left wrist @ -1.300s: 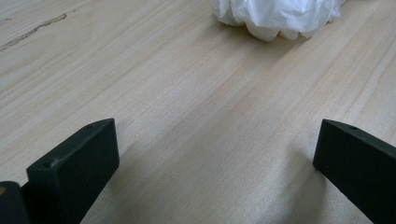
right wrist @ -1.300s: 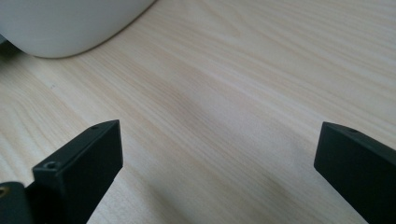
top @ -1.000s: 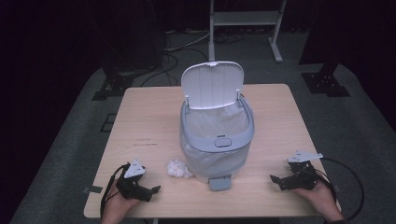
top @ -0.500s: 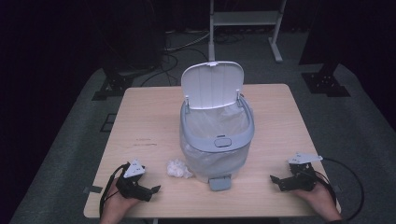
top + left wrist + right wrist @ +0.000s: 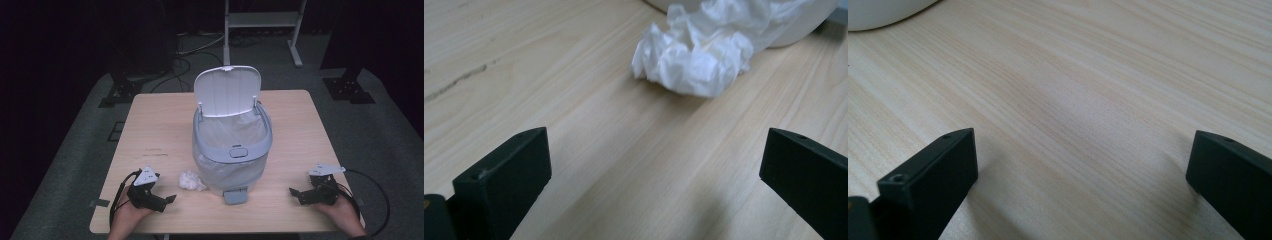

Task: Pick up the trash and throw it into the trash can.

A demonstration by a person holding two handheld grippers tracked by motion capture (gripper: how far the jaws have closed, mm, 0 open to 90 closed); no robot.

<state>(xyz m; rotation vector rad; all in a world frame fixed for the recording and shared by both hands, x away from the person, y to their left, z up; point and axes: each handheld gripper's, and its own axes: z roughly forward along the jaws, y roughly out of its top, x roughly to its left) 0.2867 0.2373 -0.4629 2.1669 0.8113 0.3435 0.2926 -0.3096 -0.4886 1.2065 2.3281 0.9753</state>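
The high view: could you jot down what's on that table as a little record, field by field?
surface: wooden table
bin: grey pedal bin at the middle, lid up, clear liner inside
pedal: at the bin's near foot
tissue: crumpled white tissue on the table beside the bin
left gripper: jaws open, aimed at the tissue, apart from it
right gripper: jaws open, holding nothing, low over bare wood

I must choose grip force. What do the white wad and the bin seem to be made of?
Wad: probably tissue paper, matte, with soft crumpled folds. Bin: apparently smooth grey-white plastic with a moulded rim; a thin, wrinkled, translucent liner sits inside.
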